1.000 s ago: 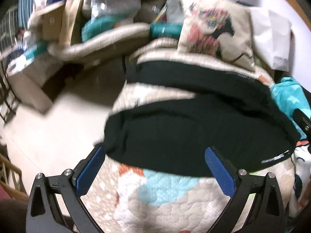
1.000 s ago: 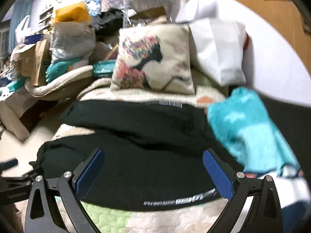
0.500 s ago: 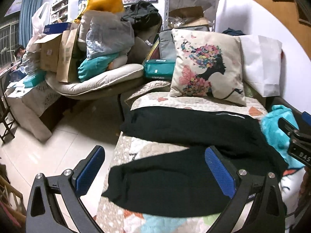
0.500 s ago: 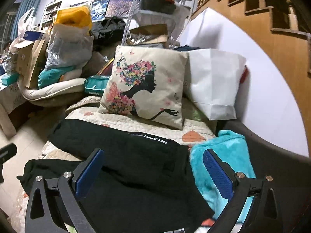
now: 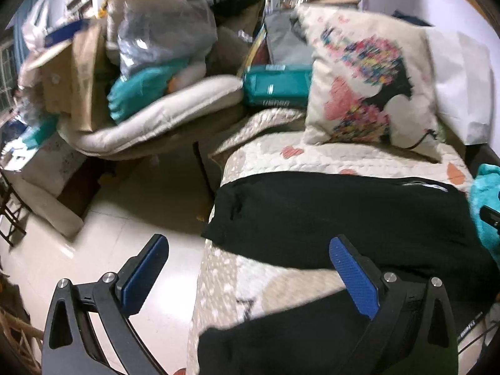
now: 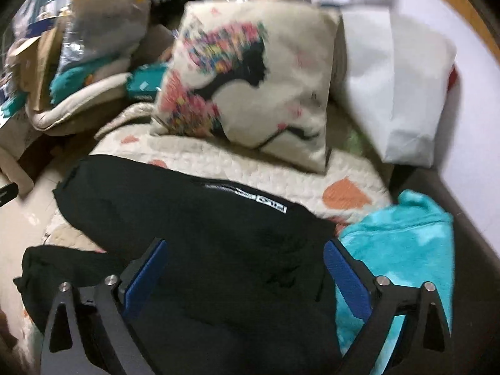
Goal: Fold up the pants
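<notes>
Tongs: left tongs (image 5: 250, 273) apart, nothing between them, hovering over the cuff end of the black pants (image 5: 343, 215). Right tongs (image 6: 243, 276) also apart and empty, hovering over the waist end.

Pants lie spread across the quilted bedspread (image 5: 343, 159), legs splayed in a V: one leg stretched just in front of the floral pillow (image 6: 250, 81), the other on the side away from the pillow, its cuff at the bed edge. No fold visible, so my read is we're at the pre-grasp stage of the first fold.

Next move as I judge it: left tongs clamp a cuff, right tongs clamp the waistband on the same leg, then lay one leg over the other.

Teal blanket (image 6: 403, 250) touches the waist end, on the side away from the cuffs; avoid pinching it with the waistband. Both views are motion-blurred, so seam detail is unclear.
</notes>
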